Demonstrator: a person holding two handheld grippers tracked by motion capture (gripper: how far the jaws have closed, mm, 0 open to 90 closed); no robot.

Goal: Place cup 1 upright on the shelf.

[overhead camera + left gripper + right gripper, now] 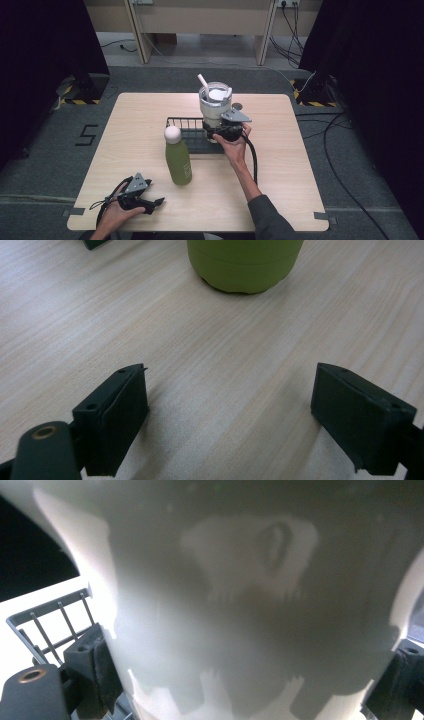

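Observation:
A white tumbler (pixel 215 102) with a lid and a white straw stands upright at the right end of a black wire rack (pixel 185 122), its base hidden by the hand. My right gripper (pixel 220 131) is shut on its lower body. In the right gripper view the tumbler (pixel 250 605) sits close up between the two black pads (pixel 102 672), with rack bars (pixel 55 617) at the left. My left gripper (pixel 156 204) rests open near the table's front left corner, nothing between its jaws. It (pixel 230 420) points at the base of the green bottle (pixel 244 265).
The green bottle (pixel 178 160) with a white round cap stands upright just in front of the rack's left half. The wooden table (pixel 125 135) ends close behind the tumbler. Cables trail from both grippers toward the front edge.

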